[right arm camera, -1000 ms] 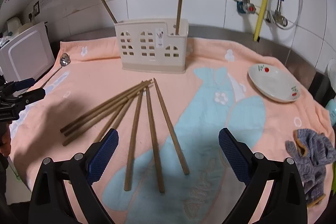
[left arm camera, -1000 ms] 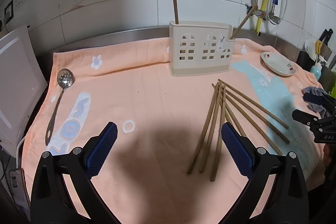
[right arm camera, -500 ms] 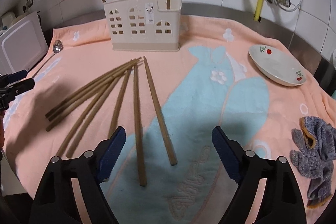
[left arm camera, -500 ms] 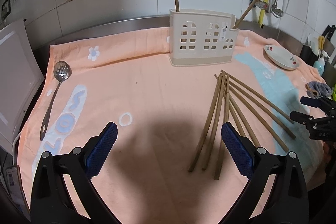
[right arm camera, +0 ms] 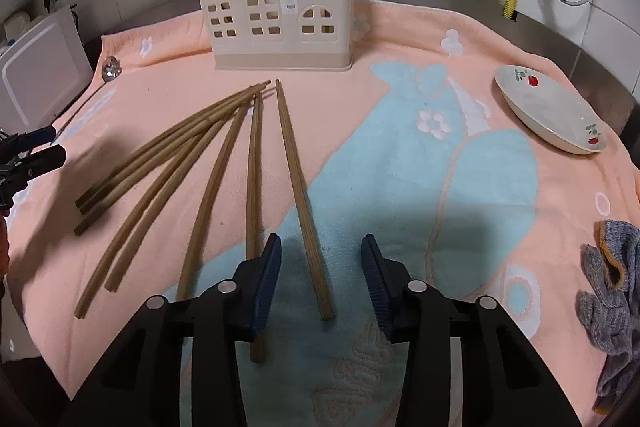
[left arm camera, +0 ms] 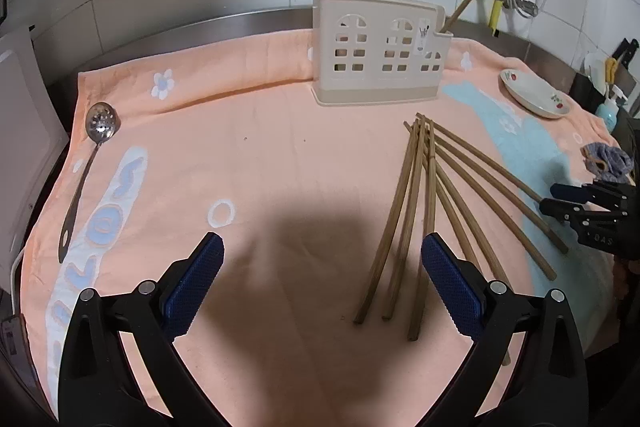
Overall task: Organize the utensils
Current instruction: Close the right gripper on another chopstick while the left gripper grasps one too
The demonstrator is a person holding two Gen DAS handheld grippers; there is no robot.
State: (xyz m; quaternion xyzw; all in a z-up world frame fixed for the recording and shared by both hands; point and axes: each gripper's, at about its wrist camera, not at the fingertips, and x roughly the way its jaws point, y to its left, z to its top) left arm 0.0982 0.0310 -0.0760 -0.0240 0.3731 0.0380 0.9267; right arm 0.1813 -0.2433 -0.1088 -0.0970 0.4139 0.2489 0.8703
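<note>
On the towel (right arm camera: pixel 400 39) over the tabletop, loose chopsticks (right arm camera: pixel 224 163) lie fanned out, tips converging just in front of the holder (right arm camera: pixel 280 23); two more sticks stand inside it. Right gripper (right arm camera: pixel 321 271) low over the rightmost chopstick (right arm camera: pixel 300 187), fingers (right arm camera: pixel 266 287) partly spread either side of its near end, not touching. Left gripper (left arm camera: pixel 322 281) fingers spread wide, holding nothing, fan just right of it. Spoon (left arm camera: pixel 86 167) at left towel edge, dish (right arm camera: pixel 552 111) and rag (right arm camera: pixel 612 303) at right.
</note>
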